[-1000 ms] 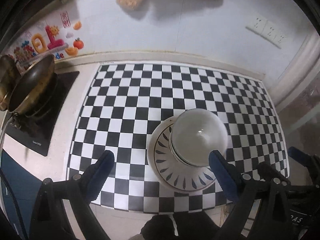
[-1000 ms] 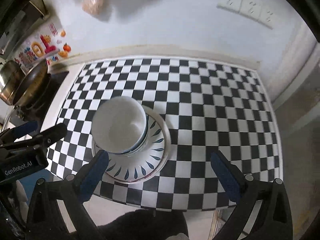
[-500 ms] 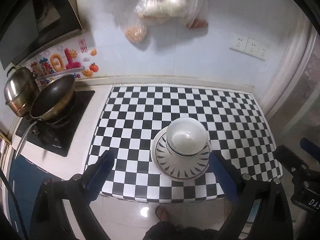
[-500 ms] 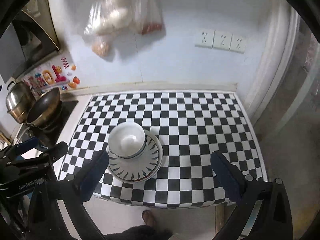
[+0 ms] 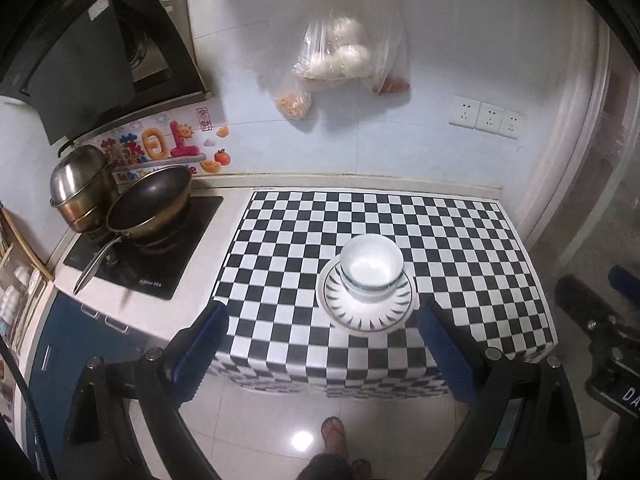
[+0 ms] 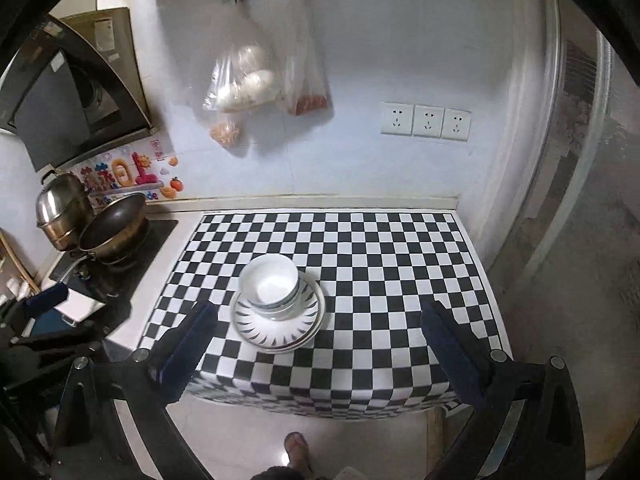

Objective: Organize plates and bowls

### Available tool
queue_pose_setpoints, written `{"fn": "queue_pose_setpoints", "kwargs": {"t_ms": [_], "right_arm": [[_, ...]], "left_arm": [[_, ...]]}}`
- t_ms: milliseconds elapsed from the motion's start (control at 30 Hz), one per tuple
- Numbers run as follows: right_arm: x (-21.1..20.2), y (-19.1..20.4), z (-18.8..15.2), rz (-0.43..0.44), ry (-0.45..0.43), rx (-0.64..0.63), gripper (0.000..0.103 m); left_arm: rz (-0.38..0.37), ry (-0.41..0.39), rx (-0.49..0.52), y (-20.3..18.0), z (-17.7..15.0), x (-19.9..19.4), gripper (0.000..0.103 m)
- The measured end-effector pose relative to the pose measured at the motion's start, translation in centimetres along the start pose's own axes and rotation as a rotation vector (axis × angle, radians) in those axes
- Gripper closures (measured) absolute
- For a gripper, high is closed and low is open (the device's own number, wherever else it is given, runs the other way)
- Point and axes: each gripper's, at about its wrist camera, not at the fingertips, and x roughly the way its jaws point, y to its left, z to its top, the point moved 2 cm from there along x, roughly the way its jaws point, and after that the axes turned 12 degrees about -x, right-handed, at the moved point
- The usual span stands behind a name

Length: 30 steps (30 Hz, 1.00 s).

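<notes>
White porcelain sits near the front edge of the desk (image 5: 460, 236), which is covered in a black-and-white chequered cloth: we see a white bowl (image 5: 371, 267) standing upright, nested on what looks like a second bowl, in the middle of a plate (image 5: 368, 314) with dark leaf-shaped marks around its rim. From the right wrist view the bowl (image 6: 270, 282) rests slightly toward the back left of the plate (image 6: 278, 322), and there seems to be more than one plate stacked there.

Our left claw (image 5: 320, 350) is spread wide and holds nothing, well apart from the stack and in front of the desk. Our right claw (image 6: 320, 346) is likewise wide and carries nothing, also off the desk.

To the left of the cloth we see a dark wok (image 5: 150, 204) and a steel pot (image 5: 82, 188) on a black cooktop (image 5: 168, 256). Plastic bags (image 5: 340, 60) hang on the wall above, with three sockets (image 6: 426, 121) to the right. A sandalled foot (image 5: 333, 434) stands on the tiled floor below.
</notes>
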Motion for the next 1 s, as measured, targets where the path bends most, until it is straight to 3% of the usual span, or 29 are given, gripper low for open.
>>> {"fn": "queue_pose_setpoints", "kwargs": {"t_ms": [533, 1000], "right_arm": [[-12.5, 4.6, -3.5, -0.108, -0.089, 0.043, 0.000], [-19.4, 9.2, -8.0, -0.201, -0.091, 0.081, 0.000]], "left_arm": [[-0.048, -0.119, 0.057, 4.9, -3.3, -11.0, 0.006], [-0.093, -0.134, 0.096, 8.8, -6.0, -14.8, 0.006]]}}
